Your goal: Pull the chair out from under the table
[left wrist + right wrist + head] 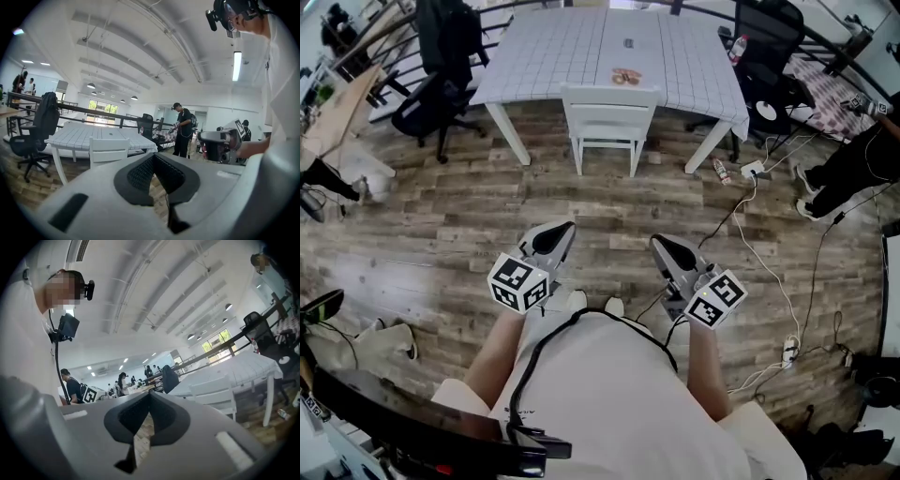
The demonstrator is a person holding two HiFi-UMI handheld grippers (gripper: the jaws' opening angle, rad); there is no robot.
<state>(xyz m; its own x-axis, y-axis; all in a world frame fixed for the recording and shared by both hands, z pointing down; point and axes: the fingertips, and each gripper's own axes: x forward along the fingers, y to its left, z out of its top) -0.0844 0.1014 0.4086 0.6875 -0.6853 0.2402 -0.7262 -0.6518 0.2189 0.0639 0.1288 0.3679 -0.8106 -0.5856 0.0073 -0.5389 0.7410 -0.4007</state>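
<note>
A white chair [609, 117] stands tucked against the near side of a white table [534, 47], its back toward me. Both grippers hang over the wooden floor close to my body, well short of the chair. My left gripper [566, 228] is shut and holds nothing; my right gripper [657, 243] is also shut and holds nothing. In the left gripper view the chair [108, 151] and table [79, 136] lie ahead to the left of the closed jaws [153, 157]. In the right gripper view the chair [213, 392] and table [243, 366] lie to the right of the closed jaws [150, 394].
Black office chairs stand at the table's left [441, 94] and right [769, 37]. Cables [769, 234] and a power strip [787, 349] trail over the floor on the right, with a bottle [722, 171] by the table leg. A person [862, 159] stands at the right edge.
</note>
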